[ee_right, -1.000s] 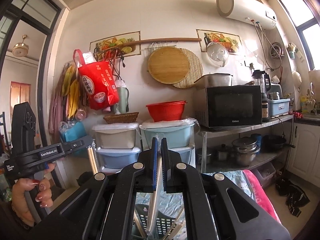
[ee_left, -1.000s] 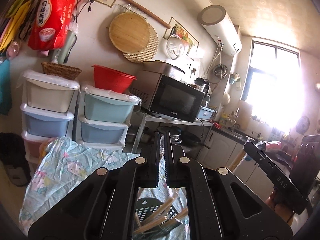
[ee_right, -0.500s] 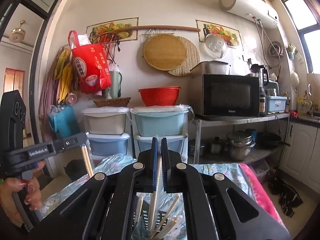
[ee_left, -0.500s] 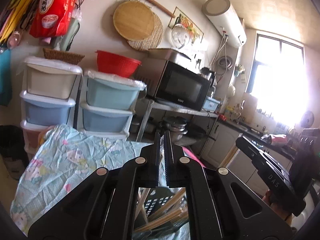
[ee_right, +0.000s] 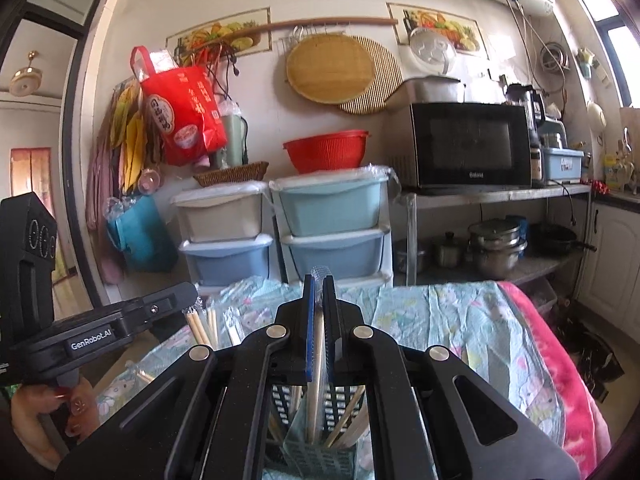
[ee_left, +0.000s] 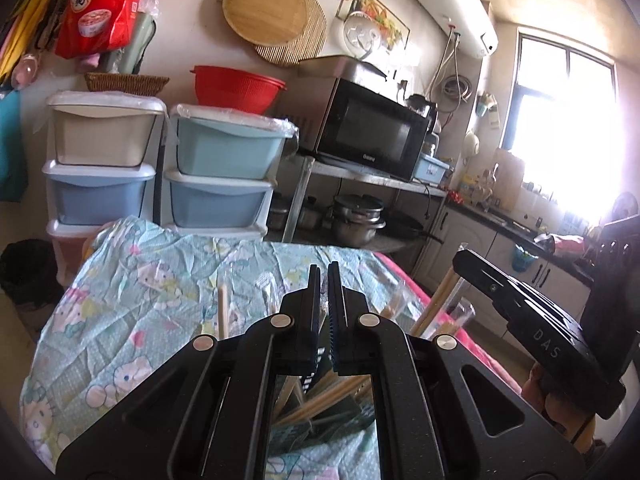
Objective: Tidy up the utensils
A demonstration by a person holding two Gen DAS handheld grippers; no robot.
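Note:
A dark slotted utensil holder (ee_right: 320, 436) stands on the cloth-covered table (ee_right: 472, 320) and holds several wooden chopsticks (ee_right: 346, 416). My right gripper (ee_right: 319, 280) is shut on a plastic-wrapped chopstick pair (ee_right: 318, 360) that reaches down into the holder. My left gripper (ee_left: 324, 270) is shut above the same holder (ee_left: 320, 404); a thin clear wrapper seems to sit between its pads, hard to tell. In the left wrist view the right gripper's wrapped chopsticks (ee_left: 440, 300) show at the right. More wrapped chopsticks (ee_right: 208, 324) lie on the table at the left.
Stacked plastic drawers (ee_right: 328, 224) stand behind the table. A microwave (ee_right: 468, 148) sits on a metal rack with pots (ee_right: 496, 248) below. A loose chopstick (ee_left: 222, 312) lies on the cloth. A pink blanket edge (ee_right: 560, 360) runs along the table's right side.
Both grippers have tilted down and lowered toward the table. The right gripper's chopstick pair has gone further down into the holder.

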